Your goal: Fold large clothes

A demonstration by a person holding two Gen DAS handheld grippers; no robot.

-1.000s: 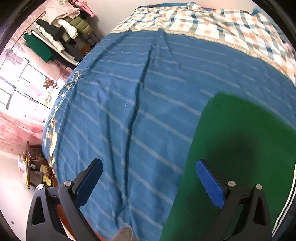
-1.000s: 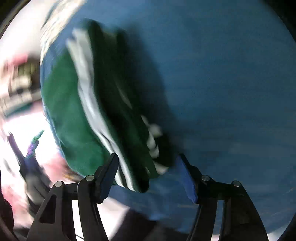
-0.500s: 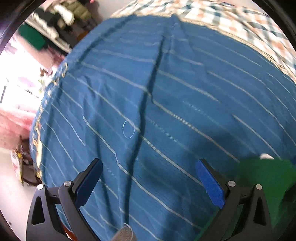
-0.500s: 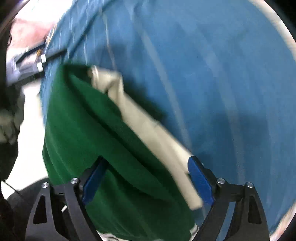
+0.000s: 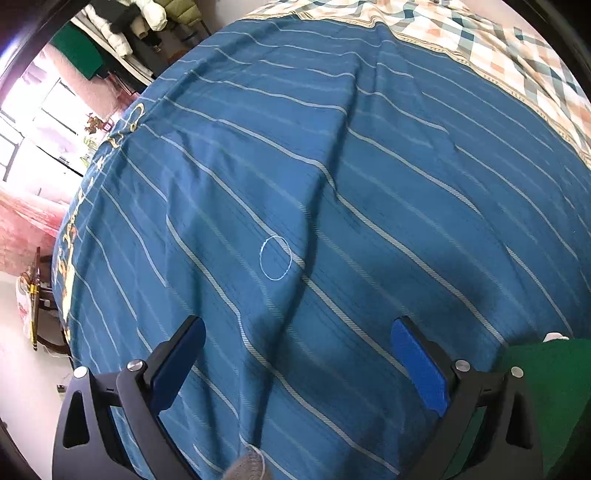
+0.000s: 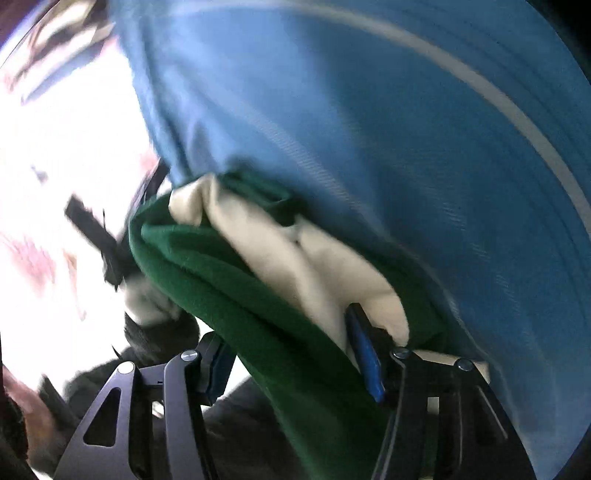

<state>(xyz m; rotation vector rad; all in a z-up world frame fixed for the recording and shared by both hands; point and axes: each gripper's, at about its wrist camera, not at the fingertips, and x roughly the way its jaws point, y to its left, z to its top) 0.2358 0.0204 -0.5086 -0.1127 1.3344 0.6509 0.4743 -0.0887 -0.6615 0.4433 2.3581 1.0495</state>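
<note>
A green garment with a cream lining lies bunched on the blue striped bedsheet. It runs between the jaws of my right gripper, which are closing. The right pad touches the cream lining, while a gap shows beside the left pad. The right wrist view is blurred. In the left wrist view only a corner of the green garment shows at the lower right, outside the fingers. My left gripper hangs open over the bare bedsheet with nothing between its fingers.
A plaid blanket covers the far end of the bed. A rack of hanging clothes stands beyond the bed's left edge, by a bright window. Small furniture sits on the floor at the left. A blurred dark shape shows left of the garment.
The left view slid over the sheet, and the green garment went from filling its right side to the lower right corner. The right gripper swung around and its jaws widened, then narrowed around the bunched garment.
</note>
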